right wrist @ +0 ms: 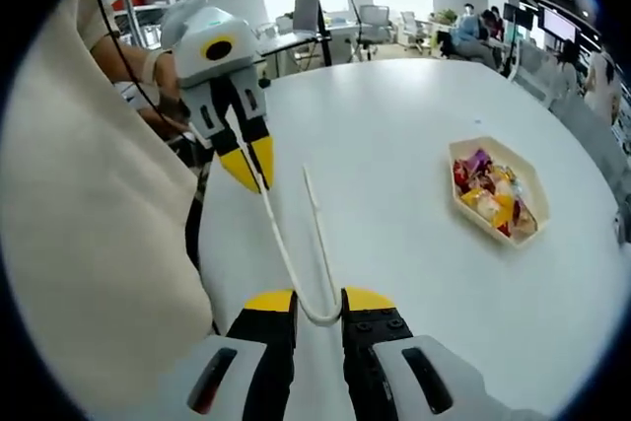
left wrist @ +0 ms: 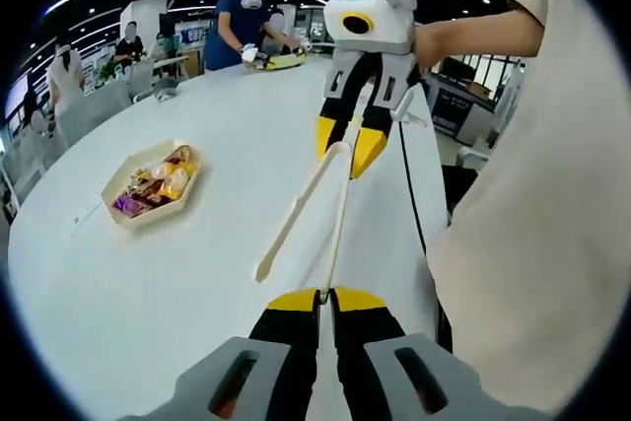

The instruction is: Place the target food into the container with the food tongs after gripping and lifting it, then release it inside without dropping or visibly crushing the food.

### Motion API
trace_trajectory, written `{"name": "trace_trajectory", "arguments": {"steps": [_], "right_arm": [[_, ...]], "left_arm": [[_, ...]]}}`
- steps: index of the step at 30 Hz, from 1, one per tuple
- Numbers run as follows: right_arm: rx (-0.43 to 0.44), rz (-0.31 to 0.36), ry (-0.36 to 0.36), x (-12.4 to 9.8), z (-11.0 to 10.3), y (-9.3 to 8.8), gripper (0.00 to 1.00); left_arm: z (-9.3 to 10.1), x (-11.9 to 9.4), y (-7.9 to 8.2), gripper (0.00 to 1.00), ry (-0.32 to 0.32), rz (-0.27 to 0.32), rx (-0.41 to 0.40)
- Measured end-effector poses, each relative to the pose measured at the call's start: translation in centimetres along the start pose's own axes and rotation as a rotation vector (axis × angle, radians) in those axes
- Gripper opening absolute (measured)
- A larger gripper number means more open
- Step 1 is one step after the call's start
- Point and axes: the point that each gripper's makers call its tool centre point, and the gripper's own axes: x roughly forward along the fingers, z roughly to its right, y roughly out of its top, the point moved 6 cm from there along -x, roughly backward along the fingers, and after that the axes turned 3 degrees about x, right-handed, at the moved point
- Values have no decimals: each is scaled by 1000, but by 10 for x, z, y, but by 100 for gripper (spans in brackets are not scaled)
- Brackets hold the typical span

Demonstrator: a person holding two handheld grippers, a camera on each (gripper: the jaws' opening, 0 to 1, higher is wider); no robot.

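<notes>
Fingers of both grippers, left (left wrist: pixel 325 300) and right (right wrist: pixel 317 301), clamp the food tongs (left wrist: pixel 314 206); steady carriage toward the hexagonal tray (left wrist: pixel 118 176) advised.

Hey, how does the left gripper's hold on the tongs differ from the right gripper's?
The left gripper pinches one arm's tip of the tongs; the right gripper clasps their bend. The left gripper's jaws stand closer together than the right gripper's. Both hold the same tongs.
</notes>
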Motion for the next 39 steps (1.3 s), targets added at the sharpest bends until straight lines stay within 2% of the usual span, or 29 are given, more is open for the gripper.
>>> {"name": "trace_trajectory", "arguments": {"steps": [8, 10, 17, 26, 39], "right_arm": [[9, -11, -3, 11, 5, -1, 17], [-17, -8, -19, 12, 8, 0, 17], [-29, -17, -20, 20, 10, 4, 17], [40, -1, -13, 32, 14, -2, 17], [88, -31, -40, 43, 23, -11, 17]], "left_arm": [[-5, 7, -8, 2, 3, -34, 8], [-6, 8, -10, 2, 4, -41, 8], [-12, 13, -18, 2, 10, -79, 22], [-21, 22, -29, 2, 5, -124, 2], [-29, 39, -37, 2, -9, -164, -33]]}}
